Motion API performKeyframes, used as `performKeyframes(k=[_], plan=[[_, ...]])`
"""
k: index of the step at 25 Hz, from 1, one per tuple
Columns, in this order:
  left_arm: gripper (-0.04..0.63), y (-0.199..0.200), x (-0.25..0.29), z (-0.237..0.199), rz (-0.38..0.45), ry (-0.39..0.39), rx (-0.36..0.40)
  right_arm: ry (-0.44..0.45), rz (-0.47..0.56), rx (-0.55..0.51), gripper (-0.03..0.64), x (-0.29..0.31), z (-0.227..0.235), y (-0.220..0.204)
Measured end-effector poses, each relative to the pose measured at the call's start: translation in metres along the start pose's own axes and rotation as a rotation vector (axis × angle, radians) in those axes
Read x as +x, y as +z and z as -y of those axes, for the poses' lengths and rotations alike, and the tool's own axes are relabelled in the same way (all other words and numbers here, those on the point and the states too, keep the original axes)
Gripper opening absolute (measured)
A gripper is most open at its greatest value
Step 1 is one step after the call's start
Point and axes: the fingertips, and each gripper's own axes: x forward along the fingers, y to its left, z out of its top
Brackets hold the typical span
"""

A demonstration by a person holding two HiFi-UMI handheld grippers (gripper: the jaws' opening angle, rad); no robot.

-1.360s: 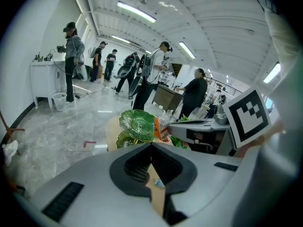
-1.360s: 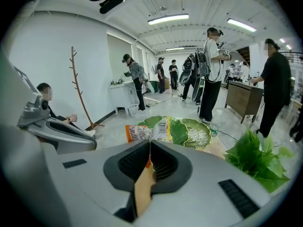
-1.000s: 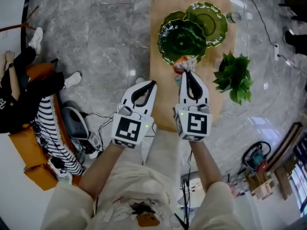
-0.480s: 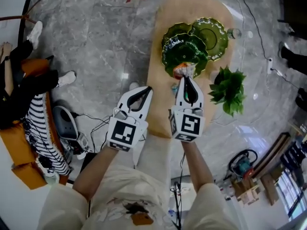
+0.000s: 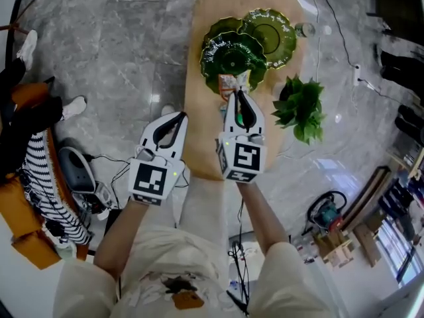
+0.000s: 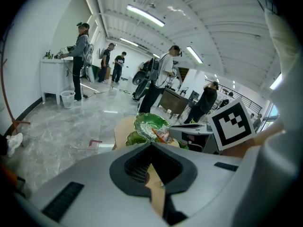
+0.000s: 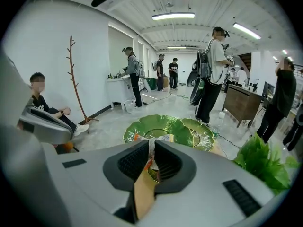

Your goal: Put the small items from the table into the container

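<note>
Snack packet (image 5: pixel 233 82), orange and white, crinkled: is being pinched by the right tool (image 5: pixel 239 97), whose jaws are pressing almost together on the thin wrapper. The packet is hanging at the near rim of the dark green dish (image 5: pixel 209 44); whether it is touching the glass cannot be told. Dark green dish, leaf-shaped with a scalloped edge: is sitting on the far half of the wooden counter (image 5: pixel 204 141), overlapping a lighter green dish (image 5: pixel 289 26) of the same shape just behind it. Potted plant (image 5: pixel 301 106): is standing at the counter's right edge, near the right tool and apart from both dishes. Clear bottle (image 5: pixel 305 29): is lying at the counter's far right corner, just beside the lighter dish. Left tool (image 5: pixel 177 116): is hovering over the grey marble floor (image 5: pixel 119 38) just off the counter's left edge, level with the right tool; its jaw tips are pressing together with nothing between them. Both tools are pointing away from the person and slanting downward, each marker cube facing up towards the head camera.
</note>
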Motion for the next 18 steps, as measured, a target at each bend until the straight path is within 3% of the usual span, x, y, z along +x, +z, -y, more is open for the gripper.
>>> performKeyframes(k=[18], plan=[[0.009,-0.005,-0.007,0.012,0.021,0.003,-0.001,0.006,0.066,-0.014,0.055,-0.017,0.001,0.013]])
